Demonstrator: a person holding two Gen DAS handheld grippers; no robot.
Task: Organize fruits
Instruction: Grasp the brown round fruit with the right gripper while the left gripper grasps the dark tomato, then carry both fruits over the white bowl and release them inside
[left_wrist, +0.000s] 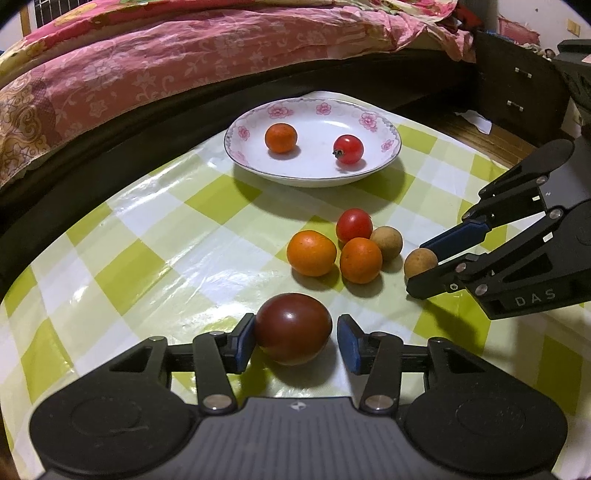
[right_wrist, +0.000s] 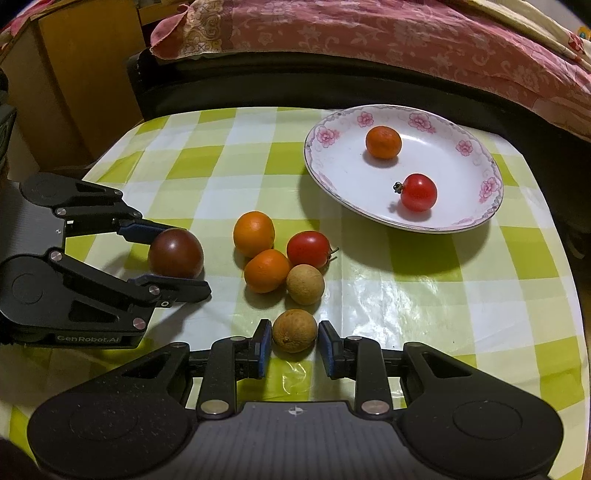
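- A smooth, glossy dark tomato (left_wrist: 292, 338) sits between the left gripper's (left_wrist: 295, 341) blue pads; one pad touches it, the other stands clear, so the jaws are apart.
- A rough, round brown fruit (right_wrist: 294, 330) is flanked by the right gripper (right_wrist: 294, 345), narrow gaps showing at both pads.
- "DAS" and "GenRobot.AI" are printed on the grippers.
- Mid-table, four fruits are clustered: two oranges (right_wrist: 254, 233), one red tomato (right_wrist: 308, 249), one brown fruit (right_wrist: 305, 284).
- Near the far edge of the glossy checked tablecloth (right_wrist: 424, 295), a floral-rimmed plate (right_wrist: 491, 184) holds one orange and one tomato.
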